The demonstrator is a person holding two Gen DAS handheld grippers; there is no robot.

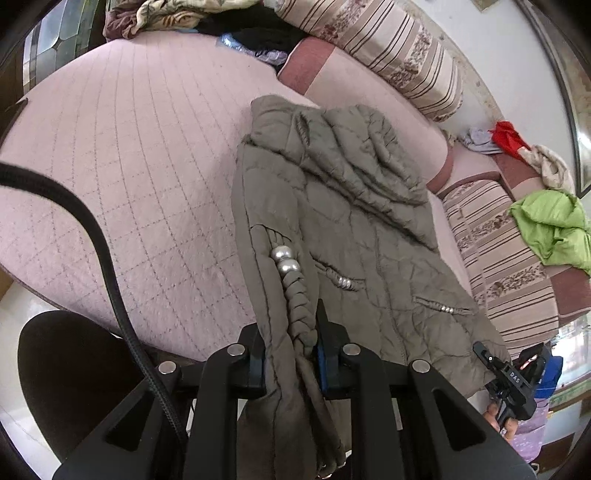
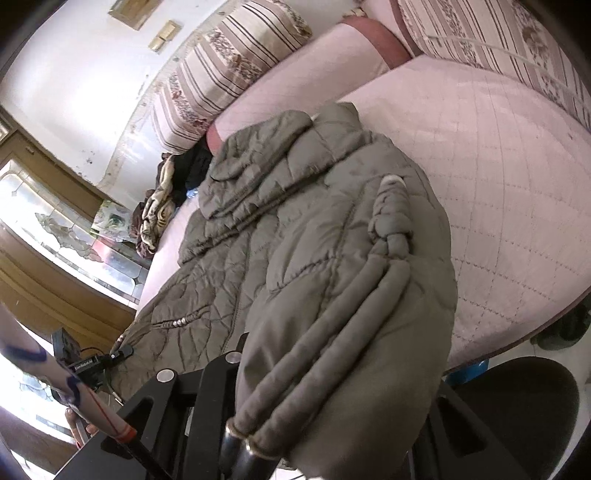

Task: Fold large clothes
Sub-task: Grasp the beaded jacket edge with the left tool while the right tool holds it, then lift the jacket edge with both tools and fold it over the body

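An olive-grey quilted padded jacket (image 1: pixel 351 206) lies spread on the pink quilted bed (image 1: pixel 129 155), with braided cords and silver beads (image 1: pixel 284 260) on its front. My left gripper (image 1: pixel 291 354) is shut on the jacket's near hem, beside a braided cord. In the right wrist view the jacket (image 2: pixel 295 229) drapes over my right gripper (image 2: pixel 332 369) and hides its fingertips; it seems to hold the jacket's other near corner. The right gripper also shows in the left wrist view (image 1: pixel 495 365), at the jacket's edge.
Striped bolsters (image 1: pixel 388 48) line the far side of the bed. A heap of clothes (image 1: pixel 207 18) lies at the far corner, a green garment (image 1: pixel 554 225) and a red cloth (image 1: pixel 509 138) at the right. A dark round stool (image 1: pixel 70 376) stands near the bed's front edge.
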